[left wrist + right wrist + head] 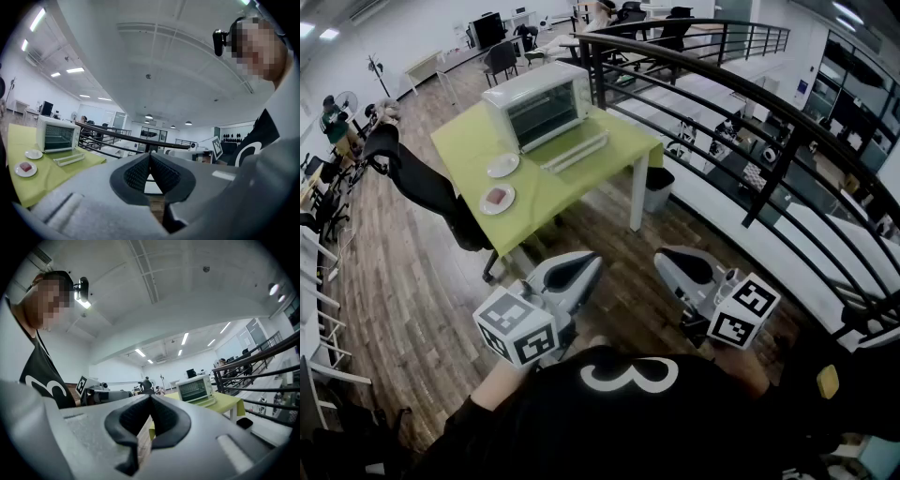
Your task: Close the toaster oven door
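Toaster (539,105) door (575,150) lying open on the tabletop (467,142).
You are holding left gripper (589,264) and right gripper (667,257) well away, fingers (136,174) closed together, empty.

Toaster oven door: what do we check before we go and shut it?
1. Toaster oven door open and waiting: ok, it lies folded down on the green table.
2. Door free of stuff: ok, the plates sit beside it, apart from it.
3. Left gripper empty: ok, jaws together on nothing.
4. Right gripper empty: ok, same.
5. Grippers close enough to push: not ok, both are by the person's body, away from the table.
6. Oven rack tucked inside: cannot tell, too small.
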{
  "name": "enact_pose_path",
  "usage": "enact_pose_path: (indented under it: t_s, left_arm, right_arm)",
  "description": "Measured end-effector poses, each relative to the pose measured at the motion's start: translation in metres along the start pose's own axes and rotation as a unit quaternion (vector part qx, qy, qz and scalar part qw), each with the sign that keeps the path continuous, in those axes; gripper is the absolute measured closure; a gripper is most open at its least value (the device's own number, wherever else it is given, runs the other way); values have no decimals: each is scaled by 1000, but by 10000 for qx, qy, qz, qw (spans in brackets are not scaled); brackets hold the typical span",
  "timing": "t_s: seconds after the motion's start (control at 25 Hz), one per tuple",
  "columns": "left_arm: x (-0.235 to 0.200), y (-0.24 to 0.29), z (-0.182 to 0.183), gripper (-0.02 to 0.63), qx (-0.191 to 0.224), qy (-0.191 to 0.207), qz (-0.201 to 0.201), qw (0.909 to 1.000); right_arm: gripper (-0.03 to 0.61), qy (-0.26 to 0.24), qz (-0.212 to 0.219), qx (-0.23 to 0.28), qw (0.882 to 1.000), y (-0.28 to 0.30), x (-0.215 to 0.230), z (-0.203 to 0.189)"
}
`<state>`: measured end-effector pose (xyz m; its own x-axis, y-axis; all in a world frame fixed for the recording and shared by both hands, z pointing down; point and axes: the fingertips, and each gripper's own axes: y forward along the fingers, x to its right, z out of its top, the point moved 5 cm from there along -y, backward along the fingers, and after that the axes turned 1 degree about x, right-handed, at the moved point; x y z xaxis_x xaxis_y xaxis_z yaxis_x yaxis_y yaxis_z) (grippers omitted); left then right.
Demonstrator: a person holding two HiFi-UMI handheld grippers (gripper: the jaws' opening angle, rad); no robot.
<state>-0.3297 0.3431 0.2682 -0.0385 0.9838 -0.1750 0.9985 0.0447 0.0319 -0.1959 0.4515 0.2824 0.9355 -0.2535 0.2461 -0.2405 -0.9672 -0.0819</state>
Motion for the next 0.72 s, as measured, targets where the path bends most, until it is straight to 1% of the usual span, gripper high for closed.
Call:
enact_pose_path:
  t_s: [0.32,0.44,0.56,0.72]
  left_arm:
    - [-30,21,-9,603,28,-129,15,9999]
    - [-51,32,-12,603,1,-221,12,9998]
    - [-72,44,-15,603,-7,-274,27,9996]
    - [-113,68,-19,603,-54,-364,87,9993]
  right_arm:
    - [577,35,-152,-159,9998,18,33,-10]
    - [577,23,-203,-228,9995,34,49,-13]
    - [577,117,-206,-226,9995,50,68,-15]
    - [576,155,-228,-365,9990,77,102,-22]
